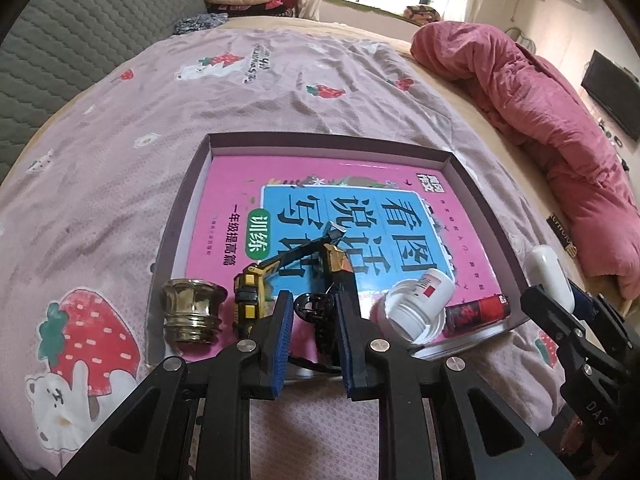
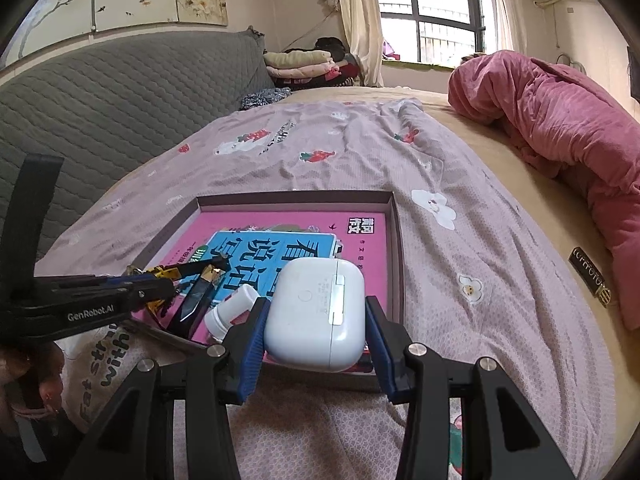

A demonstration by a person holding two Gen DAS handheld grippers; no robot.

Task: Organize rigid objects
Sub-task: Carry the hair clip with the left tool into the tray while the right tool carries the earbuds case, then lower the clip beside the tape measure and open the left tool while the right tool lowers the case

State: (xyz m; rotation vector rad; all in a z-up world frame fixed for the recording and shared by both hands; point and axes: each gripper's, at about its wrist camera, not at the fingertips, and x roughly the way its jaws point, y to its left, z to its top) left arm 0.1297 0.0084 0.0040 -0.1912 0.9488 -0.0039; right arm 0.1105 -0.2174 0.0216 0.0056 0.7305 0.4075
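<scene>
White earbud case clamped in right tongs, left tongs shut on black hairbrush

White earbud case, pink book, strawberry-print lilac sheet, yellow toy excavator.

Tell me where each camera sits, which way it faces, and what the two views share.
Left wrist: on the left gripper, angled down at the tray; its jaws shut on a black clip; right gripper at right.
Right wrist: on the right gripper, holding a white earbud case over the tray's near edge; left gripper and a hand at left.
Shared: tray, pink book, white bottle, pink quilt.
</scene>
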